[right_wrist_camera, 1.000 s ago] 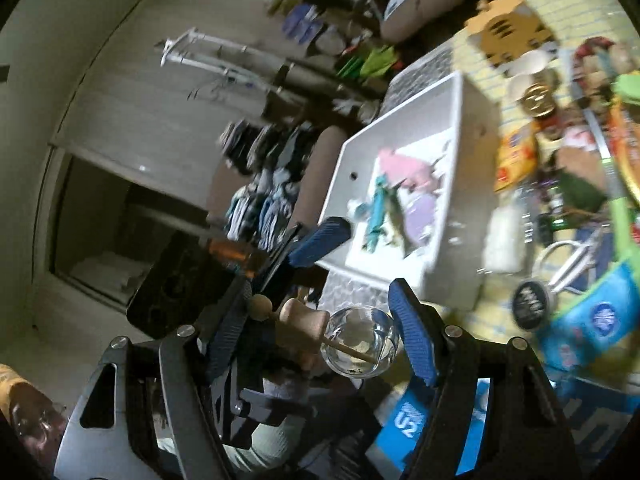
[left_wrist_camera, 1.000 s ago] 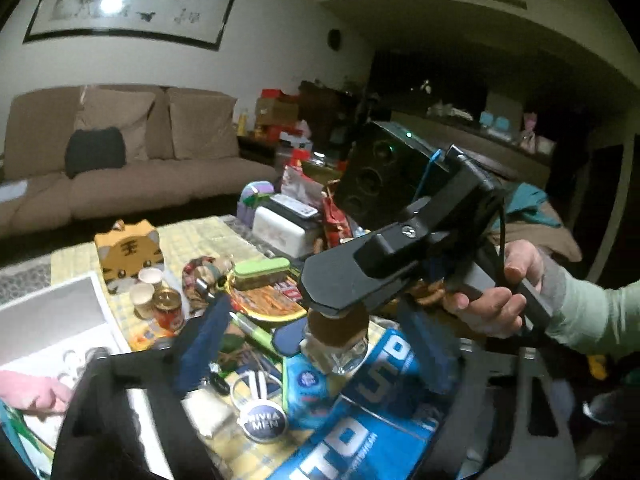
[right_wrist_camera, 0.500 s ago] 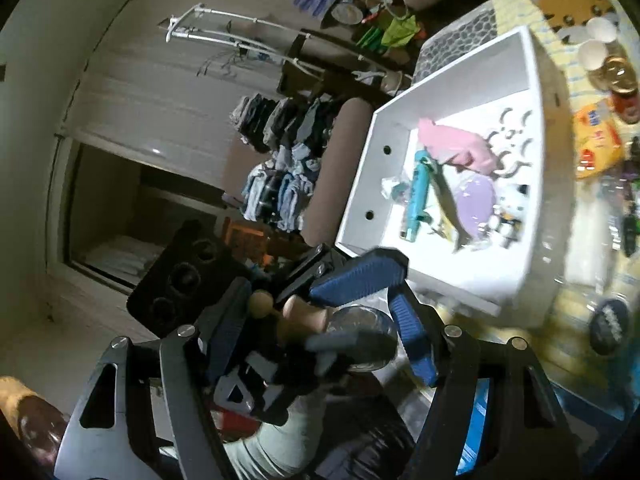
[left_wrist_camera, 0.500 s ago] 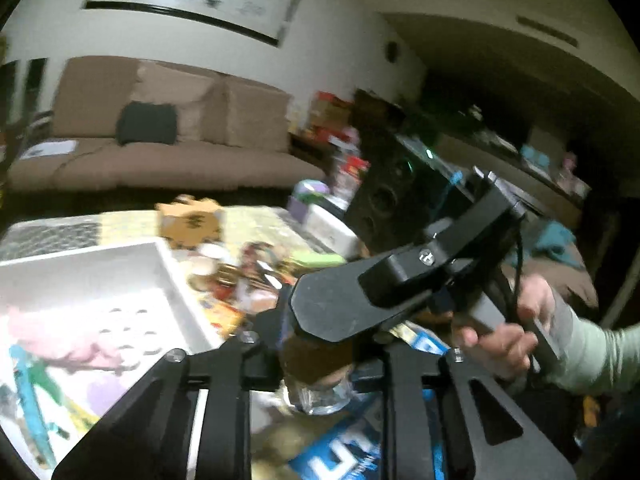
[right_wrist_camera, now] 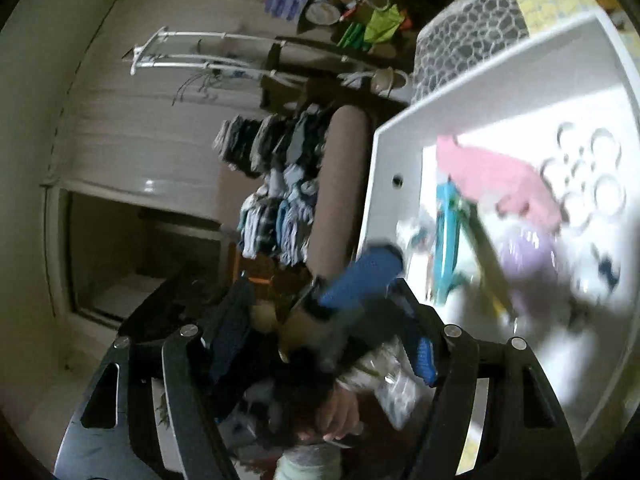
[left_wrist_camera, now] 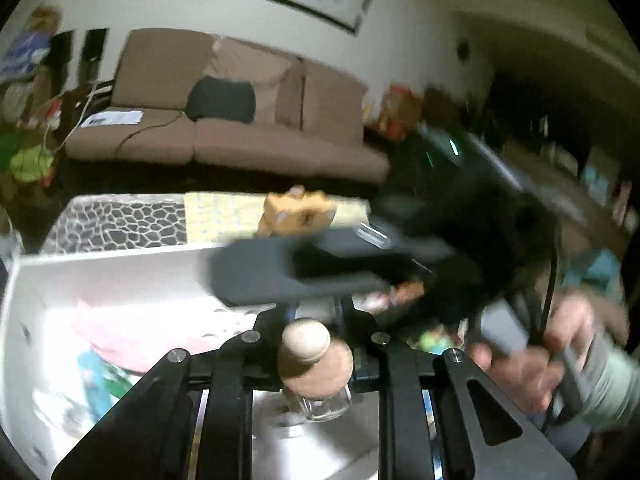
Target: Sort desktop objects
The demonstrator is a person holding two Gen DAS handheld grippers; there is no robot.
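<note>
**deskrat:** Wondering how far the sort's got?

**umi_fan:** Partway, I'd say. The white bin (left_wrist_camera: 100, 264) already holds a pink thing (right_wrist_camera: 500, 176), a teal tool (right_wrist_camera: 448, 232) and something lilac (right_wrist_camera: 528, 252). The tiger box (left_wrist_camera: 298, 212) is still on the table beyond it.

**deskrat:** And the little jar?

**umi_fan:** The glass jar (left_wrist_camera: 316, 396), wooden stopper (left_wrist_camera: 306, 342) on, hangs at the bin's near edge. The left gripper (left_wrist_camera: 316, 314) has just closed up tight right at it, but I can't tell if it's pinching it. The right gripper (right_wrist_camera: 322, 300) has just been closing, with the other gripper's blue finger between its jaws. Too blurry to call its grip.

**deskrat:** Any labels?

**umi_fan:** Nope, nothing readable.
</note>
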